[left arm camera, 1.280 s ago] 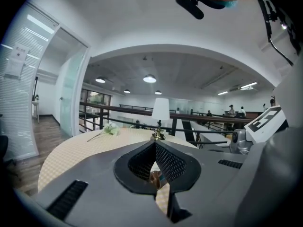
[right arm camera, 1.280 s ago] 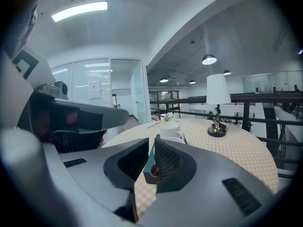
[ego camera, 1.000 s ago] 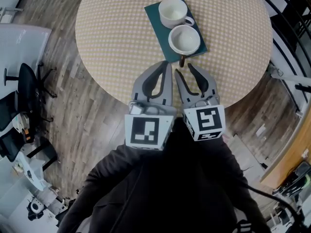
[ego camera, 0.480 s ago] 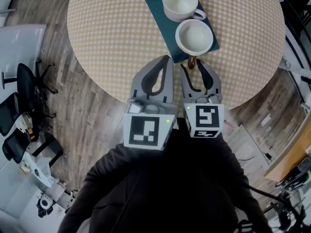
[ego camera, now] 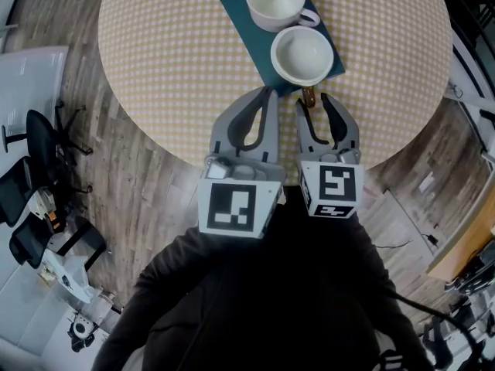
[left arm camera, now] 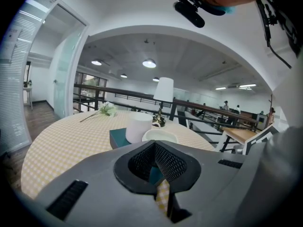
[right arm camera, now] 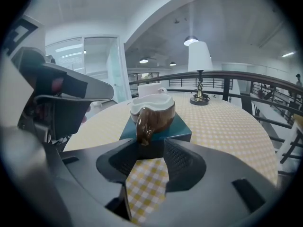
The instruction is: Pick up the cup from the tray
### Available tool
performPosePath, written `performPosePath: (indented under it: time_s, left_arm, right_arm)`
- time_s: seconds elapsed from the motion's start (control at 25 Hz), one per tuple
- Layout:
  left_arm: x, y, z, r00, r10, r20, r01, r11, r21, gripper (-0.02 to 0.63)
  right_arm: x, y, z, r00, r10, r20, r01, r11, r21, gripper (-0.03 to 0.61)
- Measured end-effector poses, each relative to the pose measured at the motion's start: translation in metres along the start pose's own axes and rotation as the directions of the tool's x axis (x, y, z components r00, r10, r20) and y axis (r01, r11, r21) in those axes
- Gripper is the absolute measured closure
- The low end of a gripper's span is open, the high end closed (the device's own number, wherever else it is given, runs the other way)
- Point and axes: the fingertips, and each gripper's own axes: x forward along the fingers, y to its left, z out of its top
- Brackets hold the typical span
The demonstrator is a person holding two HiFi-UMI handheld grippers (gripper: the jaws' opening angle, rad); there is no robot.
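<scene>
Toward the near edge of the round yellow-checked surface [ego camera: 170, 68], the brown white-lined cup [ego camera: 302, 55] sits on the flat teal tray [ego camera: 238, 2]. Jaws of the right gripper [ego camera: 313, 103] have just been opening and stand apart just before its handle [ego camera: 308, 96], probably to pinch it. The left gripper [ego camera: 267, 95] is closed and empty.

The tabletop [ego camera: 155, 68] and the far corner of the tray [ego camera: 236, 2] run off the head view's top edge. In the right gripper view the brown cup [right arm camera: 163, 112] hides most of the white cup [right arm camera: 147, 88], perhaps its handle too.
</scene>
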Motion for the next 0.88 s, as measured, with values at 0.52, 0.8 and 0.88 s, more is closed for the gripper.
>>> performPosePath:
  time_s: [0.52, 0.8, 0.88]
  left_arm:
    - [0.002, -0.005, 0.004, 1.0, -0.004, 0.008, 0.004, 1.0, 0.001, 0.611]
    - [0.0, -0.006, 0.006, 1.0, -0.002, 0.014, 0.002, 1.0, 0.002, 0.611]
    - [0.0, -0.006, 0.007, 1.0, 0.001, 0.016, -0.001, 1.0, 0.002, 0.611]
  right_arm:
    - [-0.003, -0.03, 0.0, 0.999, -0.049, 0.002, 0.049, 0.999, 0.012, 0.419]
    - [-0.003, -0.037, 0.0, 0.998, -0.06, -0.002, 0.06, 0.998, 0.018, 0.419]
    - [-0.003, -0.038, 0.0, 0.998, -0.06, -0.004, 0.06, 0.998, 0.016, 0.419]
